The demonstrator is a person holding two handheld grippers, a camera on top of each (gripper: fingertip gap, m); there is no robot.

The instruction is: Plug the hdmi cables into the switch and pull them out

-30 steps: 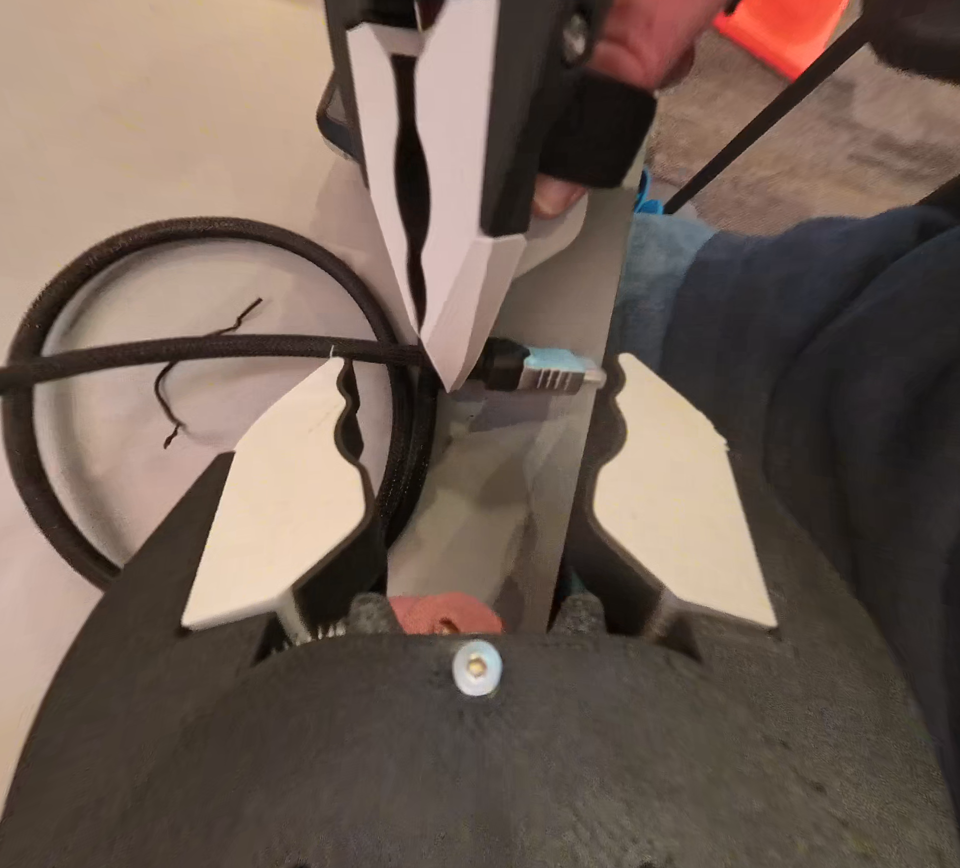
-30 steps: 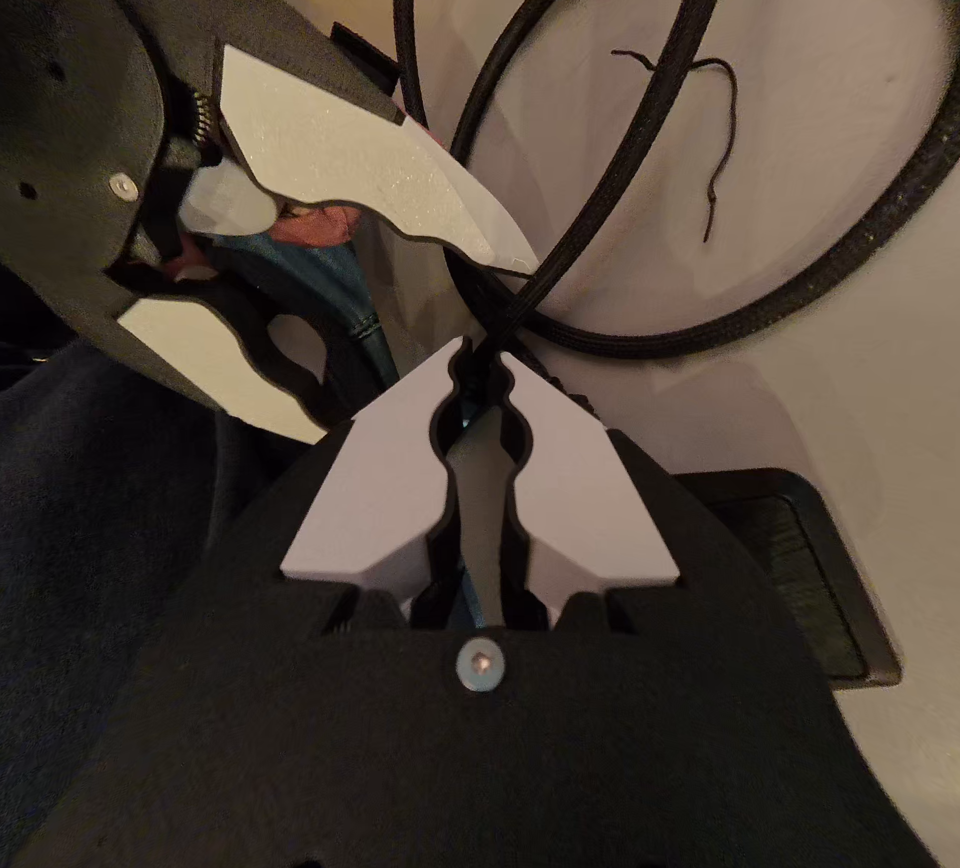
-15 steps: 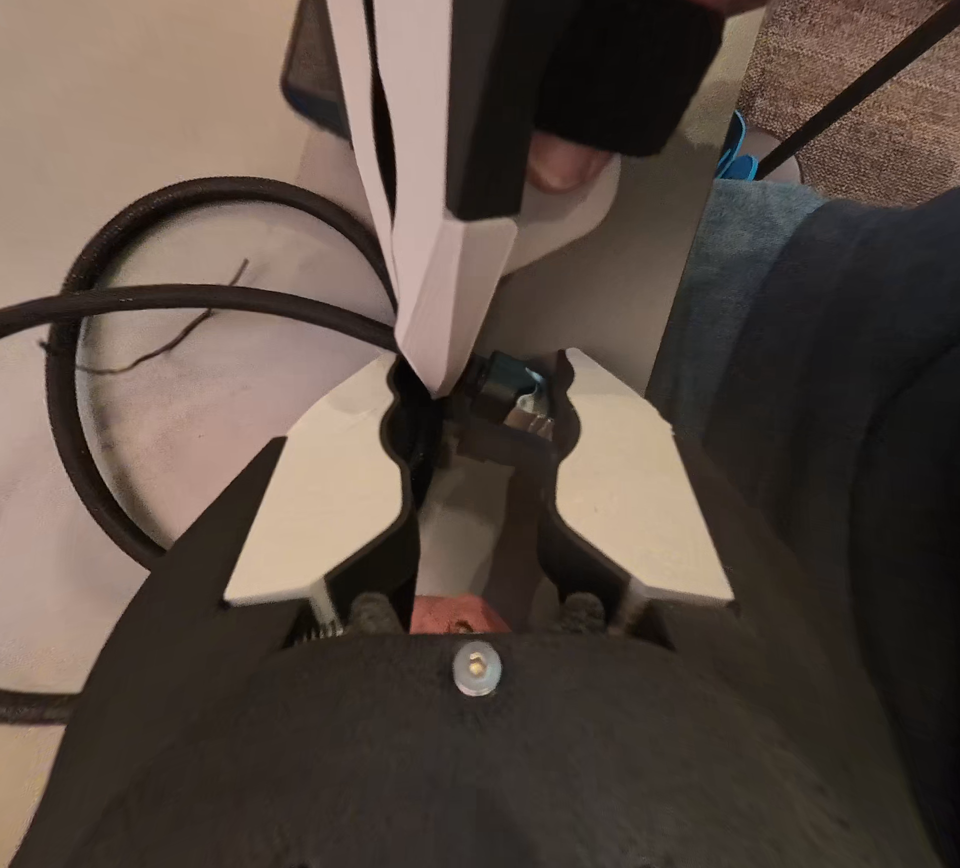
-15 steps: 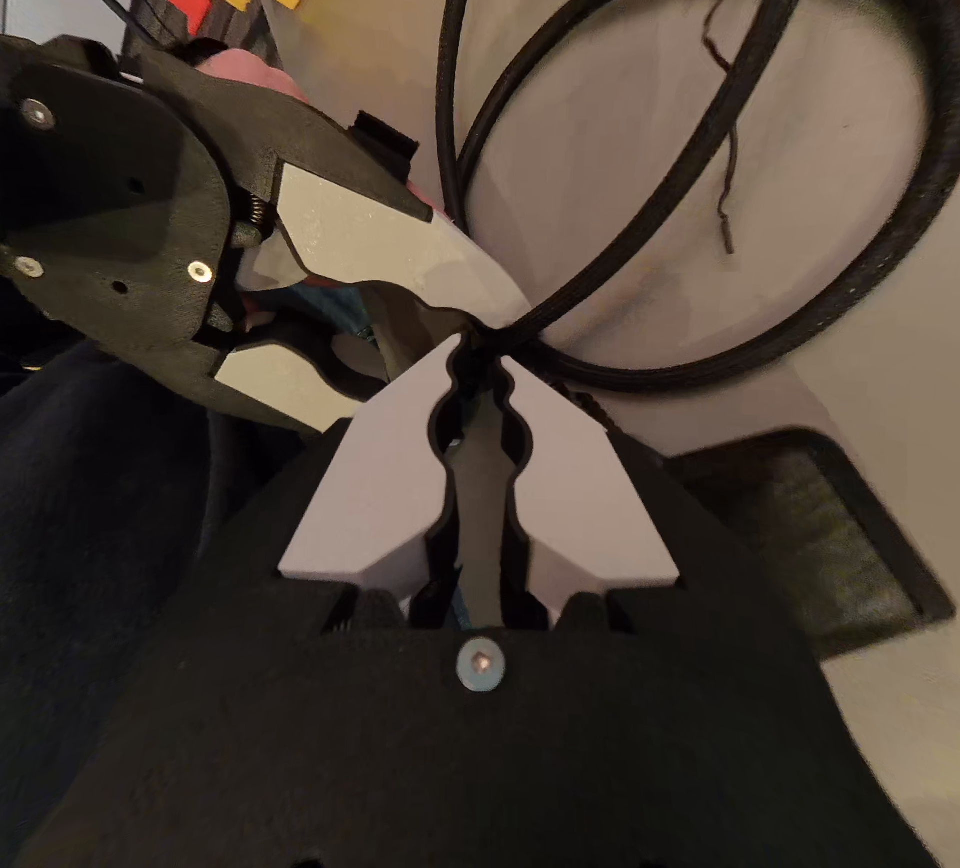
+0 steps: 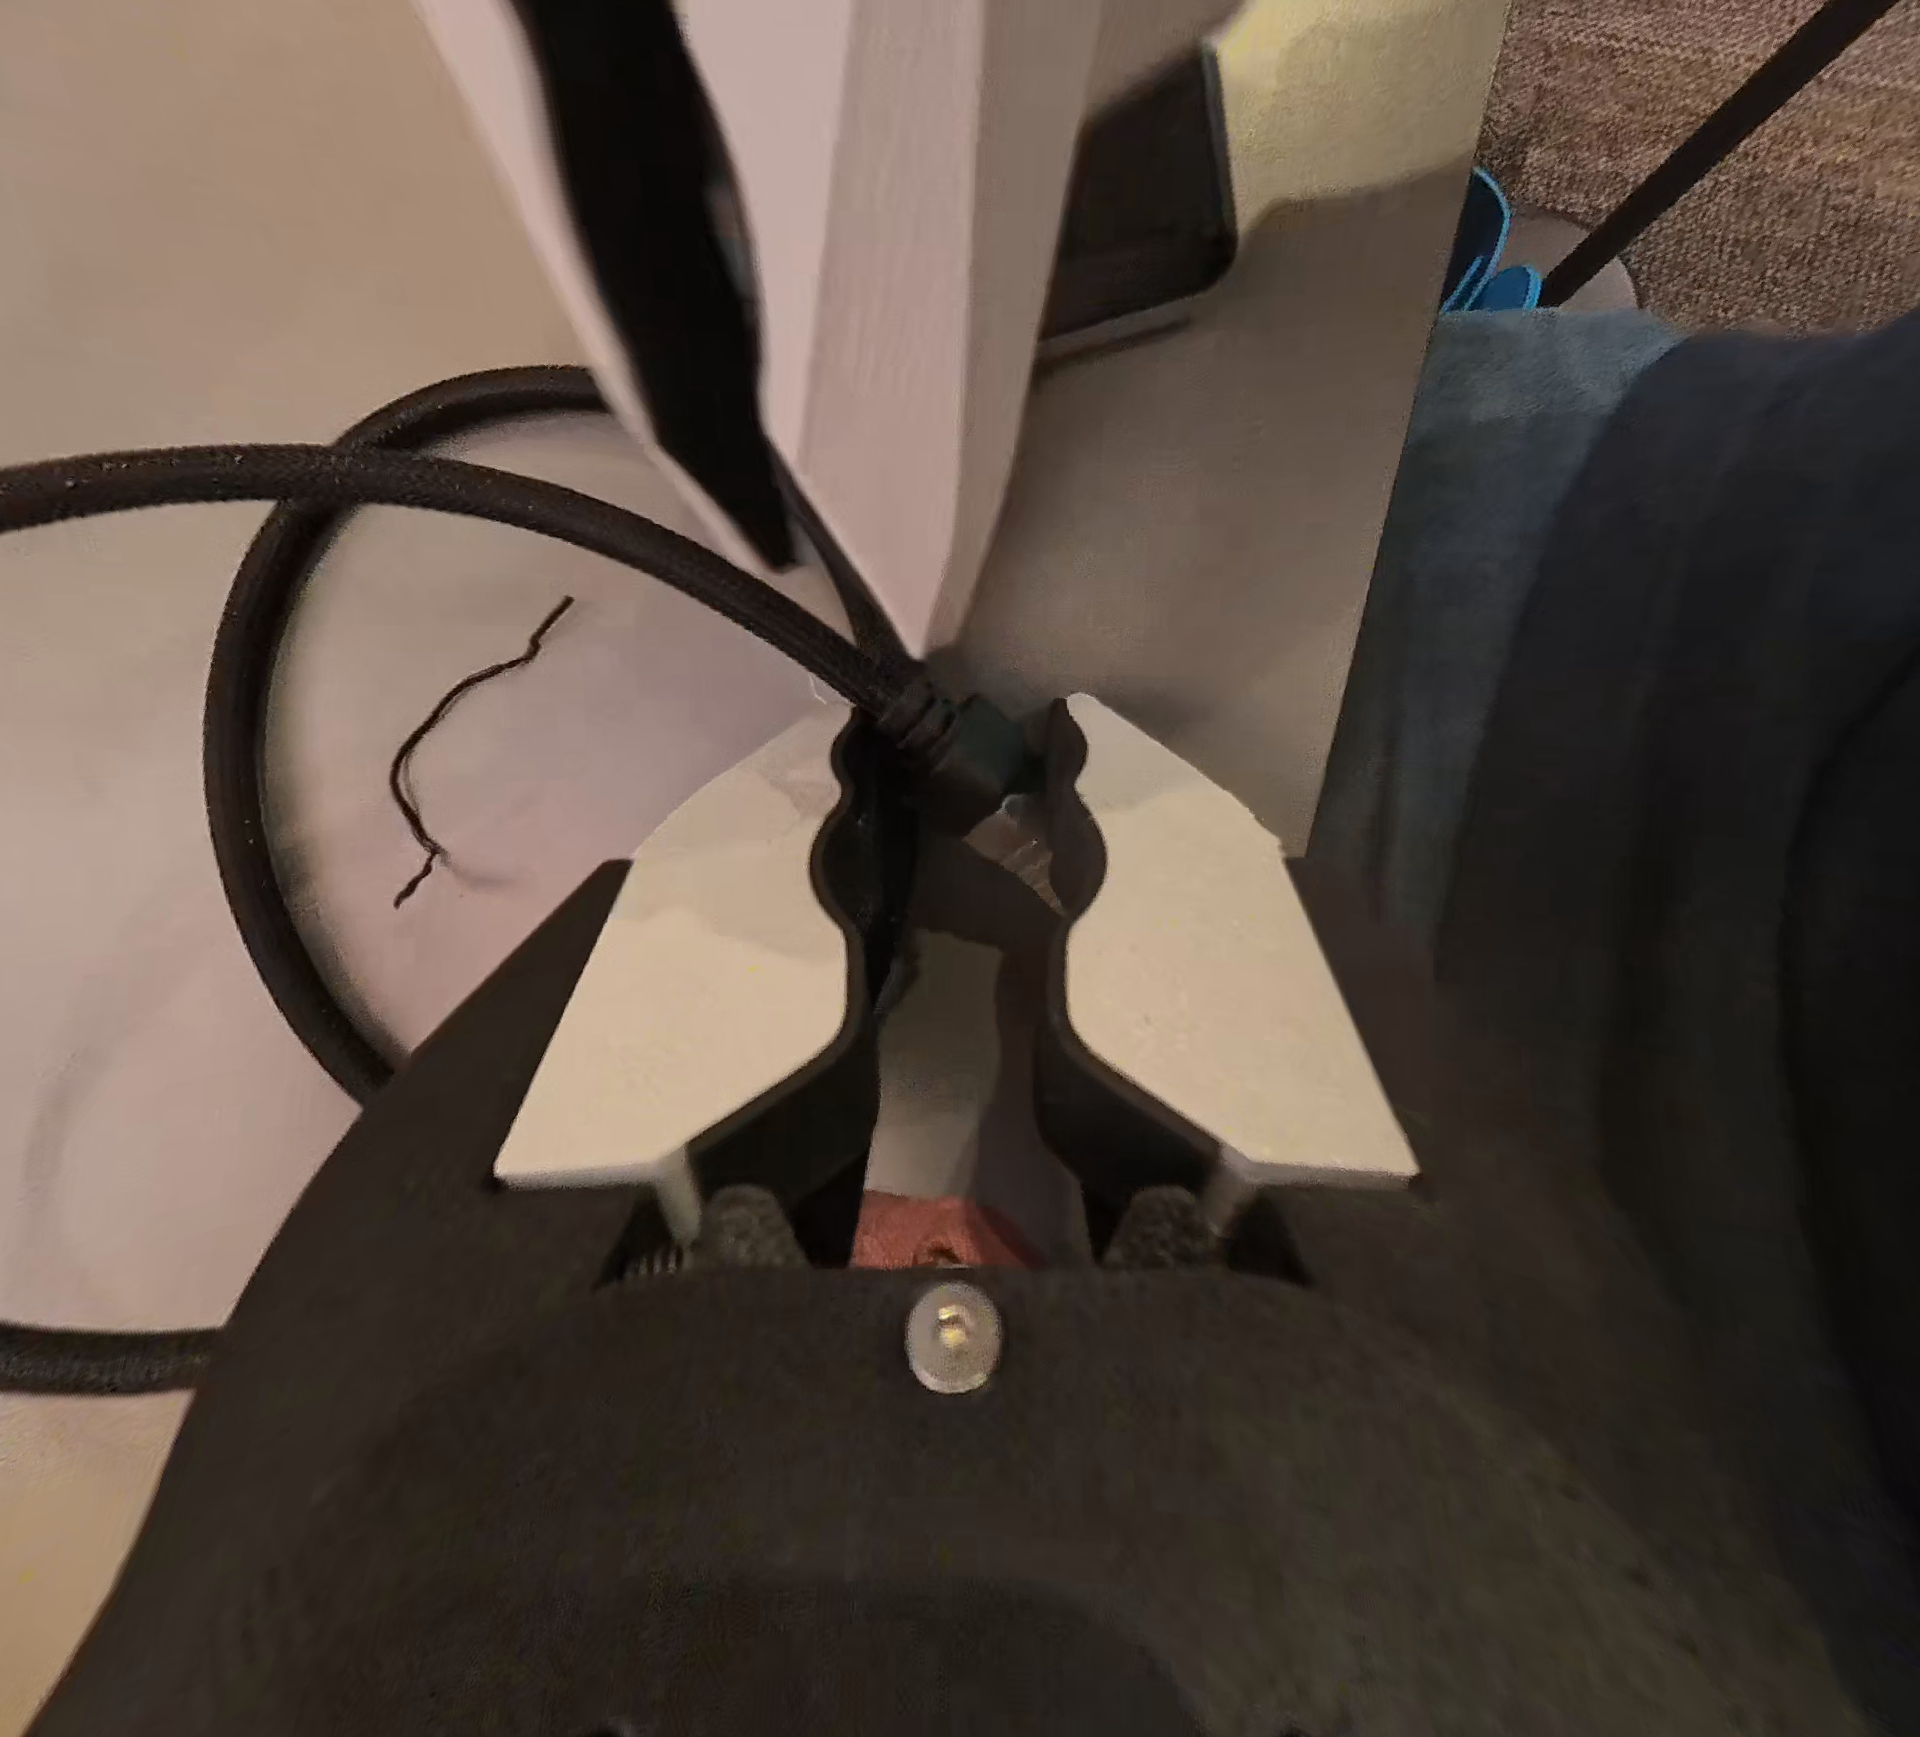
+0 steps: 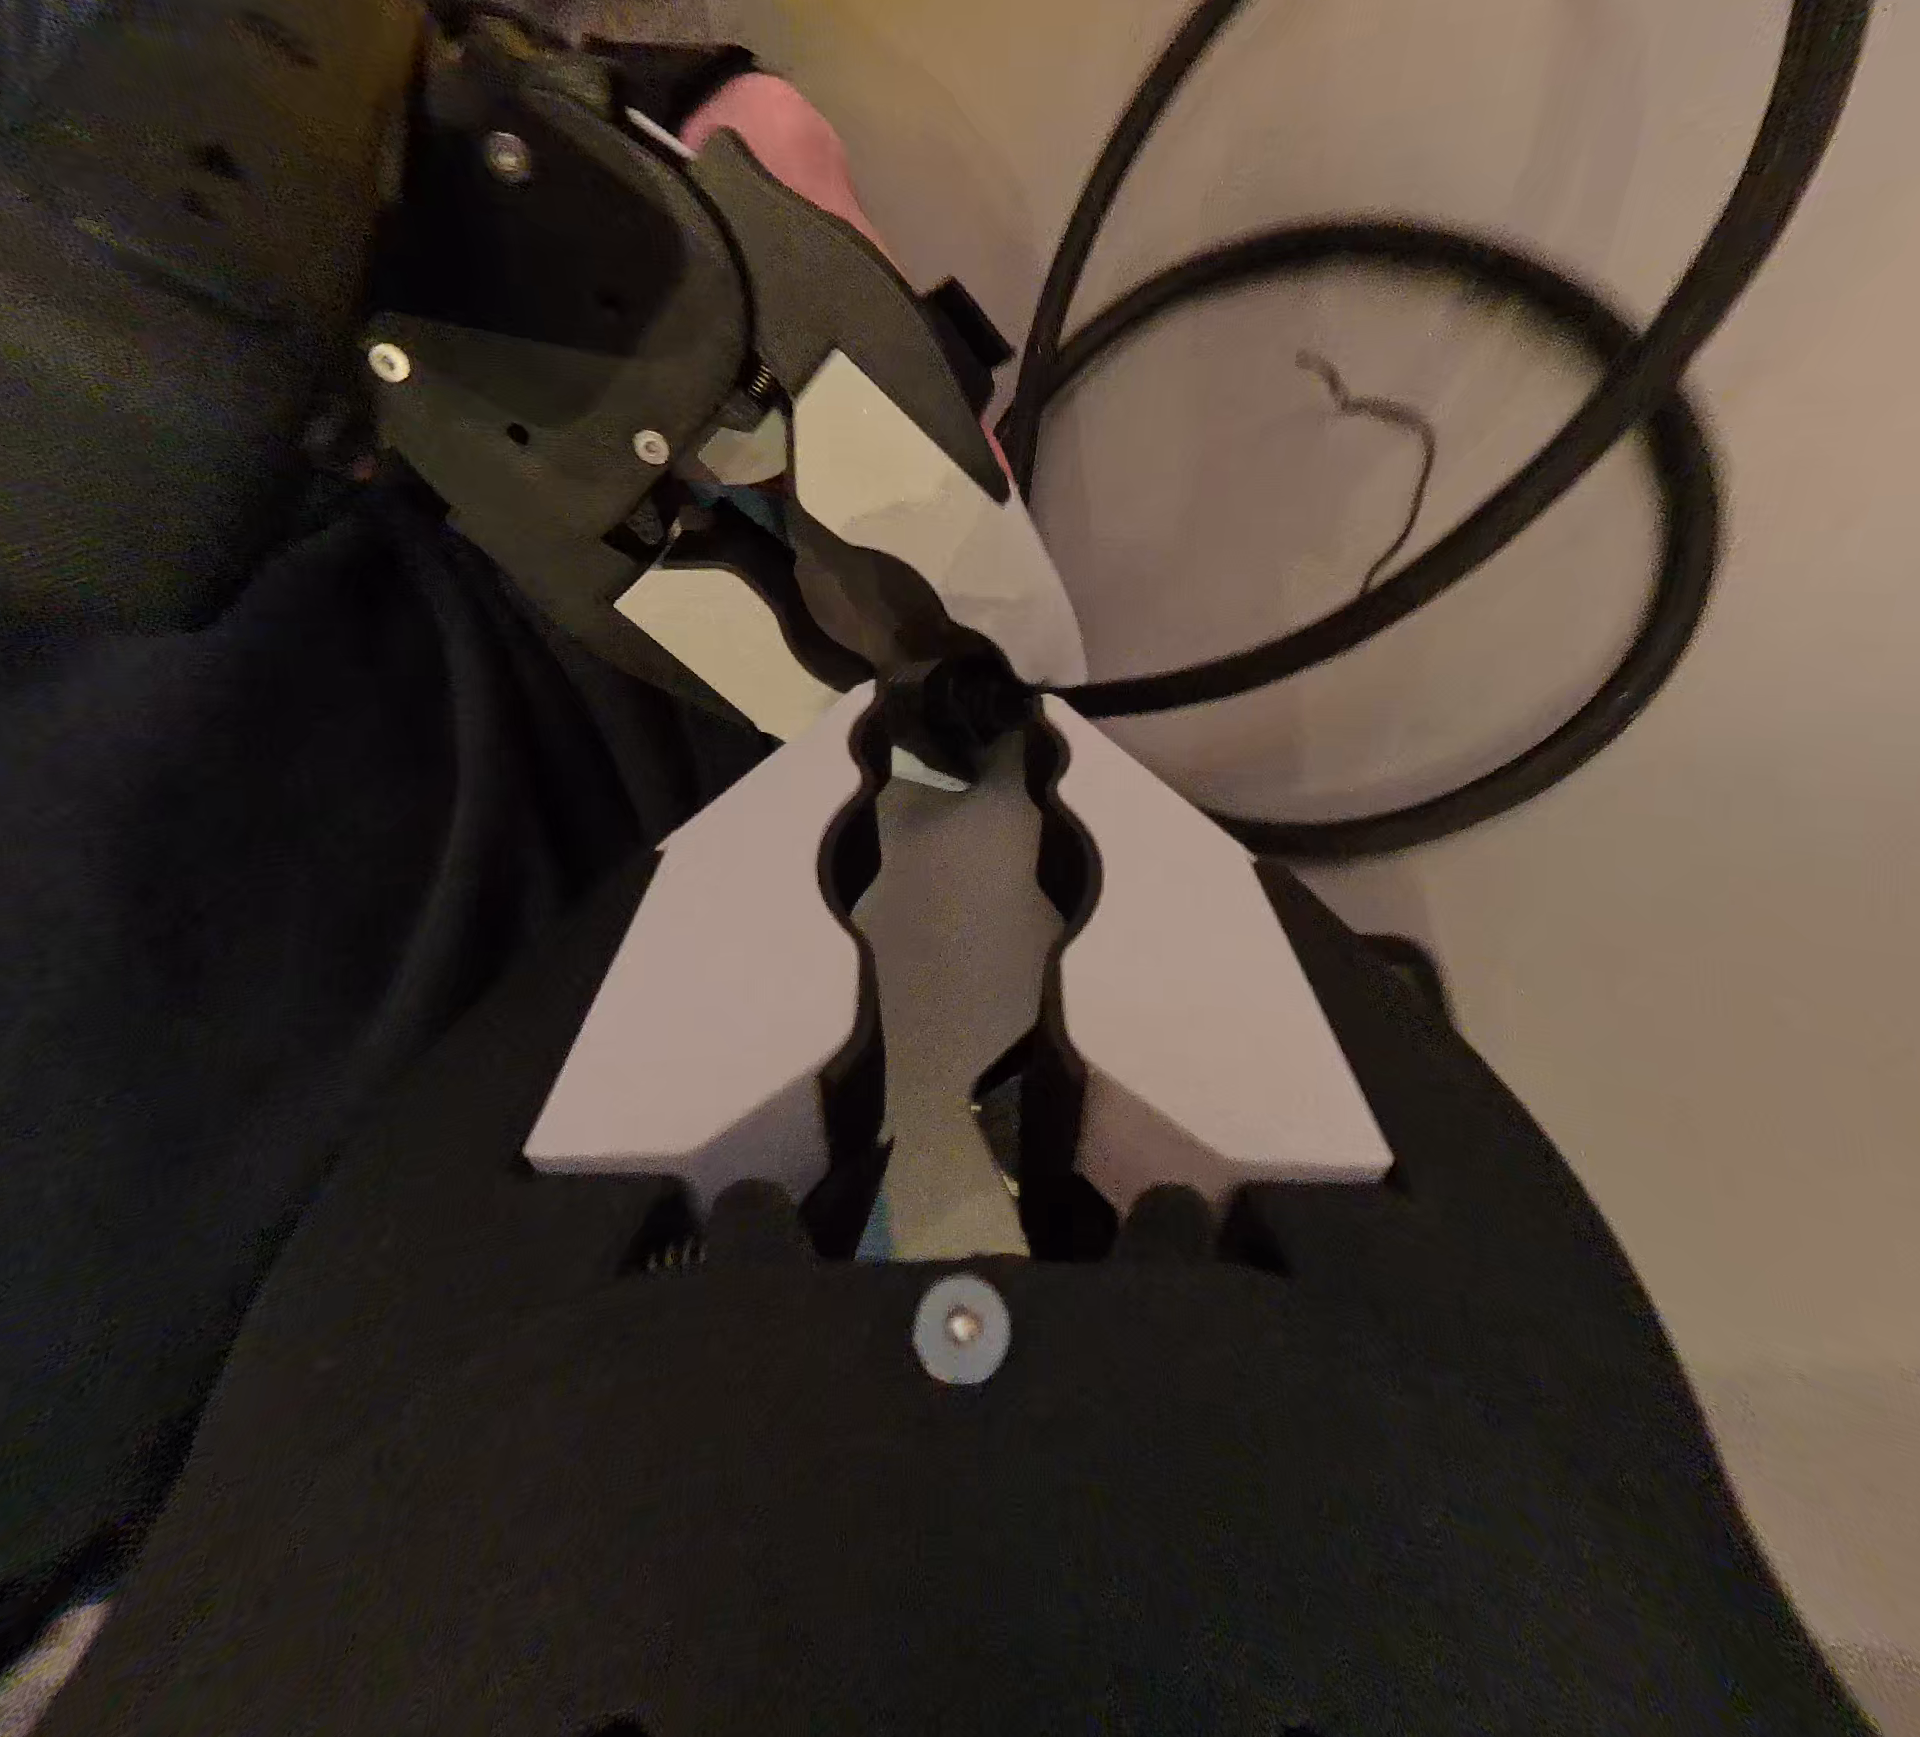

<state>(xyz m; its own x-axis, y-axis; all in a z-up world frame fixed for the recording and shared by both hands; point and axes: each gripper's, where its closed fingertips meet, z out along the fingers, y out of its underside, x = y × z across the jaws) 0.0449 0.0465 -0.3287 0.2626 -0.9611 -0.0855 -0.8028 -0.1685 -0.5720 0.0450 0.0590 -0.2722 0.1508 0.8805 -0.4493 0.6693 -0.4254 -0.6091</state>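
Left gripper clenches the HDMI plug by the tabletop's near edge — right gripper pinches its blurred cable end.

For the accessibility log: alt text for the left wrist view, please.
The left tool grips an HDMI plug while the right tool reaches down from above onto the braided black cable just behind it. The cable loops over a pale table.
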